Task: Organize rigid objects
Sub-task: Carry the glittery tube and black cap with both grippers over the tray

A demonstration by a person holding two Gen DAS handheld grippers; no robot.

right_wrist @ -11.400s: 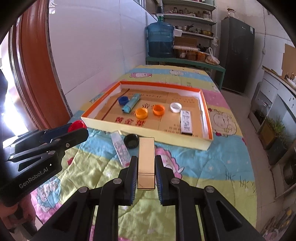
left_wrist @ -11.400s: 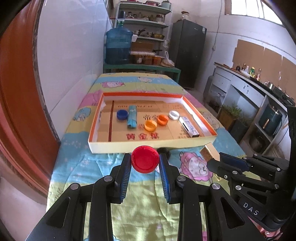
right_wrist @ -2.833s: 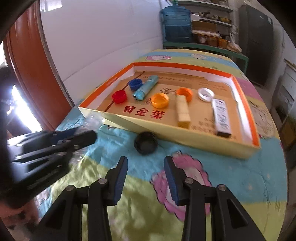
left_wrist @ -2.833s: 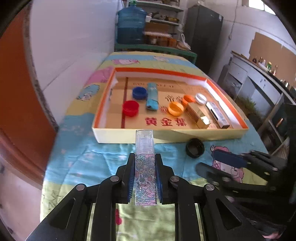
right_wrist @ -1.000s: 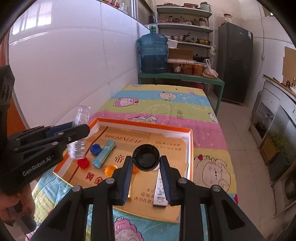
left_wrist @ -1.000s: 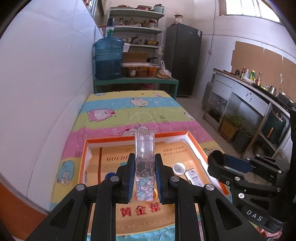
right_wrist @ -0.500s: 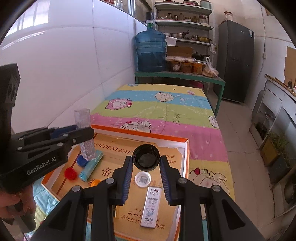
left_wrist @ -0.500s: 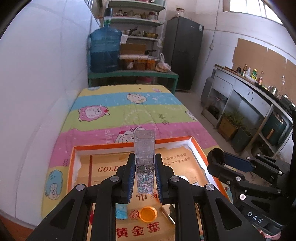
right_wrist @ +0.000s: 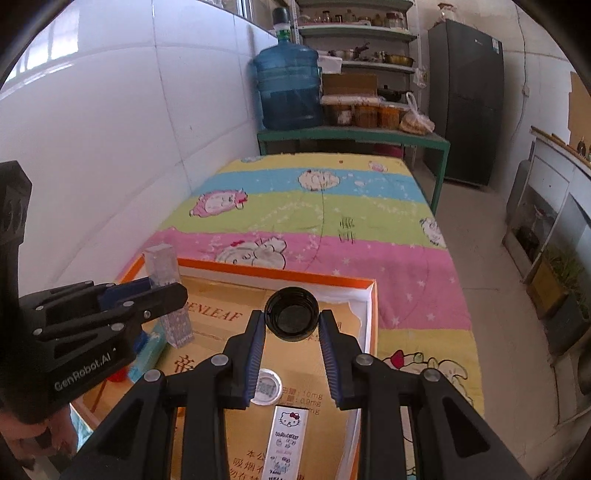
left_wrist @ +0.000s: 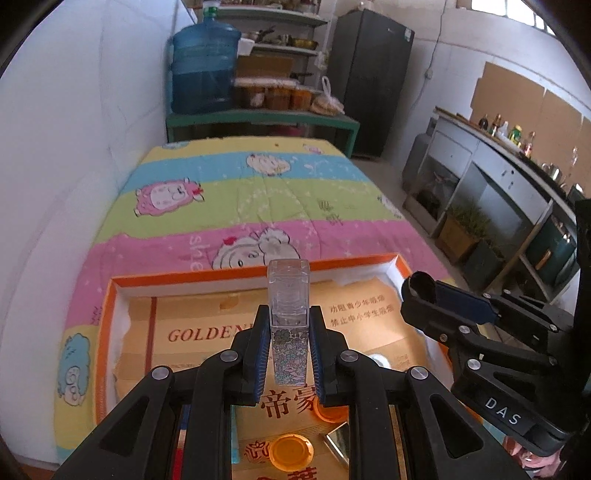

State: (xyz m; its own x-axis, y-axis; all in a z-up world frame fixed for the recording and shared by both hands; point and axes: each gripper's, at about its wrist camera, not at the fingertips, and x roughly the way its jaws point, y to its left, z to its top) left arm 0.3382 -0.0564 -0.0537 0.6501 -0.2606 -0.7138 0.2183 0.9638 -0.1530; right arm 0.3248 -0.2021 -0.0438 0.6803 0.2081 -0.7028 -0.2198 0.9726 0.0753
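Left gripper (left_wrist: pixel 288 354) fingers over tray (left_wrist: pixel 118 295) front, hiding caps.

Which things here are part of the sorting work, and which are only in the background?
Part of the job:
- clear floral box, held in left gripper
- black cap, held in right gripper
- orange-rimmed tray
- orange cap, white cap, Hello Kitty box in the tray

Background:
- water jug
- black fridge
- shelves

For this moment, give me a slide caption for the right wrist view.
Right claw grips a round black plastic cap above the orange-rimmed cardboard tray.
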